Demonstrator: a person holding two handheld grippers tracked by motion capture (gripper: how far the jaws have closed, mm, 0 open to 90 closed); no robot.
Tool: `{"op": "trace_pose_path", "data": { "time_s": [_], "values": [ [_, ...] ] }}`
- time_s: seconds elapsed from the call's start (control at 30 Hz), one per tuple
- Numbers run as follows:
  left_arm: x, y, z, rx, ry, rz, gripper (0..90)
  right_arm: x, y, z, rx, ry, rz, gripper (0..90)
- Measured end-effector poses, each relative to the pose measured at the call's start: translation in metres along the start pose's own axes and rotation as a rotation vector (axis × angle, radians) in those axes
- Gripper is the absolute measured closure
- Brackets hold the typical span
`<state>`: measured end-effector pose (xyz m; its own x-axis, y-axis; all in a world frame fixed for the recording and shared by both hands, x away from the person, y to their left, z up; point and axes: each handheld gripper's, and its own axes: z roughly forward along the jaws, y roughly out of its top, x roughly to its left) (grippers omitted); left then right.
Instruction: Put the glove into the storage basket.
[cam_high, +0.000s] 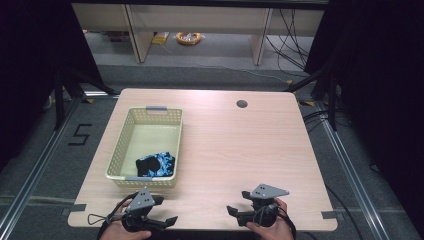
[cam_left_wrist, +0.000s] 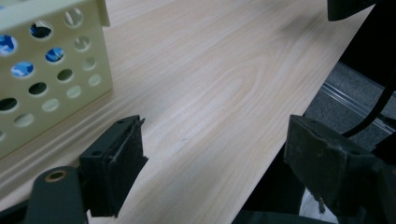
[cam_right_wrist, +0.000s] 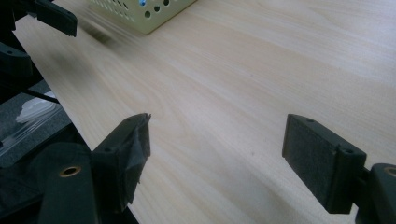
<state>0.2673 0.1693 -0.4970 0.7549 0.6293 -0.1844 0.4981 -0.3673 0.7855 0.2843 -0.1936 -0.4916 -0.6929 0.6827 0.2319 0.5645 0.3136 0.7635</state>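
While nothing is held between them, the jaws of the left gripper and right gripper are spread wide at the table's near edge. A blue-black cloth is seen lying in the basket, just beyond the left gripper.

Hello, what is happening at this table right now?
A person holds two grippers at the near edge of a wooden table. The left gripper and the right gripper both have open jaws with nothing between them. A blue and black cloth lies in the near end of a pale yellow basket on the table's left side, apart from both grippers.
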Motion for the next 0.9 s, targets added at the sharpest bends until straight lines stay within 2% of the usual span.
{"op": "trace_pose_path", "data": {
  "time_s": [0.07, 0.1, 0.13, 0.17, 0.2, 0.27, 0.3, 0.33, 0.37, 0.4, 0.43, 0.47, 0.5, 0.53, 0.57, 0.6, 0.7, 0.77, 0.9],
  "values": [
    [-0.001, -0.003, 0.001, 0.014, 0.006, -0.01, 18.4, 0.001, -0.002, 0.0, -0.001, -0.006, -0.004, 23.7],
    [-0.001, -0.003, 0.001, 0.008, 0.0, -0.001, 18.1, 0.0, -0.003, -0.001, 0.007, 0.003, -0.017, 23.6],
    [-0.001, -0.005, 0.001, 0.002, 0.016, 0.011, 17.7, 0.0, -0.004, -0.001, 0.008, -0.024, -0.016, 23.2],
    [0.0, -0.005, 0.0, 0.027, 0.016, 0.03, 17.5, 0.001, -0.005, -0.001, 0.014, -0.021, -0.014, 22.8],
    [-0.001, -0.006, 0.001, 0.016, 0.022, 0.011, 16.6, 0.002, -0.006, -0.002, 0.012, -0.005, -0.004, 22.7],
    [0.0, -0.008, -0.001, 0.049, 0.037, 0.037, 16.1, 0.002, -0.008, -0.002, 0.02, -0.008, -0.015, 22.4],
    [-0.002, -0.009, 0.001, 0.028, 0.04, 0.001, 16.0, 0.003, -0.009, -0.002, 0.028, -0.021, -0.017, 22.0],
    [-0.001, -0.009, -0.001, 0.052, 0.037, 0.026, 16.0, 0.003, -0.01, -0.002, 0.028, -0.011, -0.009, 21.8],
    [-0.001, -0.01, 0.001, 0.035, 0.047, 0.031, 16.0, 0.003, -0.01, -0.002, 0.035, -0.017, -0.023, 21.5],
    [-0.001, -0.011, 0.001, 0.057, 0.054, 0.023, 16.0, 0.004, -0.011, -0.002, 0.041, -0.026, -0.014, 21.3],
    [-0.002, -0.011, 0.0, 0.058, 0.043, 0.017, 16.0, 0.003, -0.012, -0.002, 0.041, -0.012, -0.023, 21.1],
    [-0.003, -0.011, 0.002, 0.041, 0.049, 0.024, 16.0, 0.007, -0.014, -0.003, 0.055, -0.016, 0.022, 21.0],
    [-0.002, -0.011, 0.002, 0.049, 0.041, 0.035, 16.0, 0.004, -0.014, -0.002, 0.053, -0.018, -0.02, 20.9],
    [-0.001, -0.011, 0.001, 0.063, 0.057, 0.05, 16.0, 0.004, -0.014, -0.003, 0.055, -0.031, -0.021, 20.6],
    [0.0, -0.01, 0.0, 0.083, 0.042, 0.059, 16.0, 0.003, -0.014, -0.002, 0.052, -0.023, -0.03, 20.4],
    [-0.002, -0.011, 0.001, 0.061, 0.047, 0.046, 16.0, 0.002, -0.014, -0.002, 0.059, -0.009, -0.044, 20.3],
    [-0.002, -0.012, 0.002, 0.056, 0.047, 0.037, 16.0, 0.002, -0.014, -0.001, 0.054, -0.019, -0.039, 20.3],
    [-0.002, -0.011, 0.002, 0.055, 0.049, 0.035, 16.1, 0.002, -0.014, -0.001, 0.059, -0.009, -0.043, 20.3],
    [-0.001, -0.011, 0.001, 0.061, 0.051, 0.043, 16.1, 0.002, -0.014, -0.002, 0.06, -0.019, -0.031, 20.2]
  ]
}}
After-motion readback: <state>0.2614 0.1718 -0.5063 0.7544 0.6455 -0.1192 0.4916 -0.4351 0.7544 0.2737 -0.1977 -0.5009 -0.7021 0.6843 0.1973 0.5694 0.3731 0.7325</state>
